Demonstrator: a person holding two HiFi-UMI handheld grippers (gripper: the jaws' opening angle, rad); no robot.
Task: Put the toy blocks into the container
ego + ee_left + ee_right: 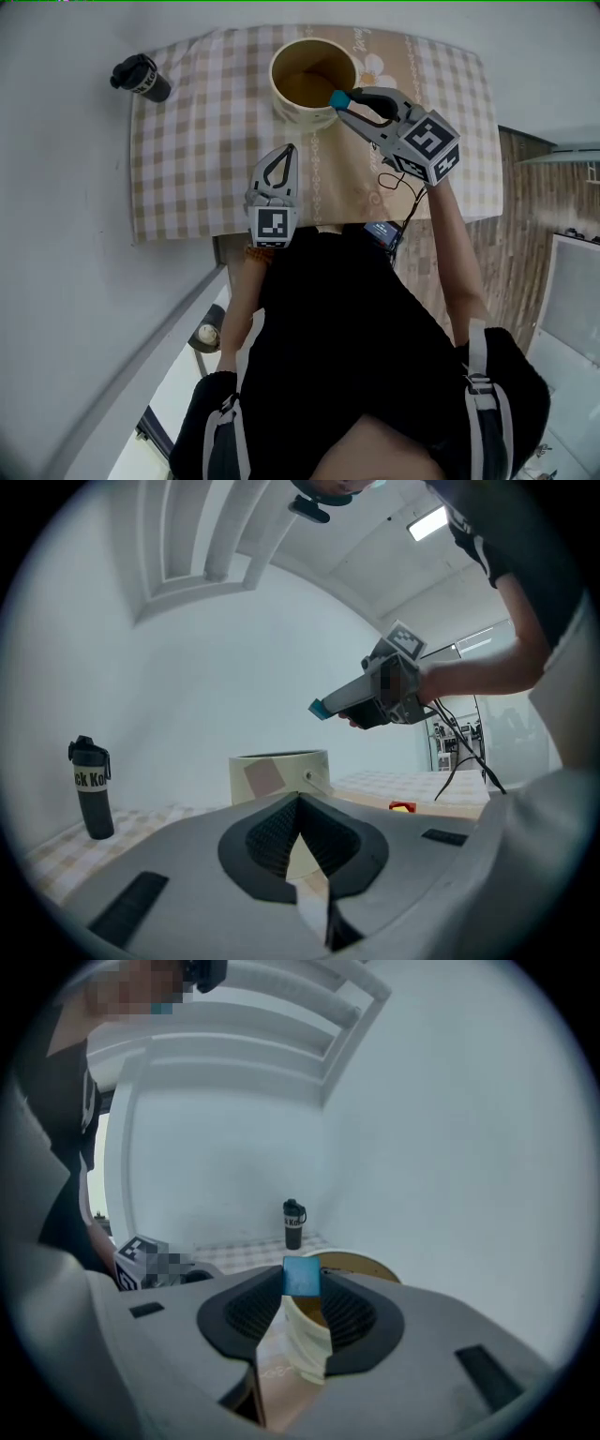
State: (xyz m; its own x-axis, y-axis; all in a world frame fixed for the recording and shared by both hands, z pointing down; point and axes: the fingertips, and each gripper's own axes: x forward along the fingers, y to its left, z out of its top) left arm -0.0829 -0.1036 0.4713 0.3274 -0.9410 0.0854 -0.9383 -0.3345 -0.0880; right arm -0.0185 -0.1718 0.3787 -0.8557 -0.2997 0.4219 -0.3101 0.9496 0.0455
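A: Big stuff first; table?

B: The checked tablecloth covered it; the cream container stood upright at the far middle, with its top open.

A: Grippers?

B: The right gripper pointed down at a slant over the container's right rim; its jaws pinched a blue toy block at the tips; the block hung above the rim and was not yet inside. The left gripper hovered level on the near side of the container, apart from it; its jaw tips were pressed together with nothing between them.

A: Small items?

B: A black bottle stood upright at the far left corner, well apart from the container; in the left gripper view a small red-and-yellow piece lay on the cloth right of the container; it was too small to tell its shape.
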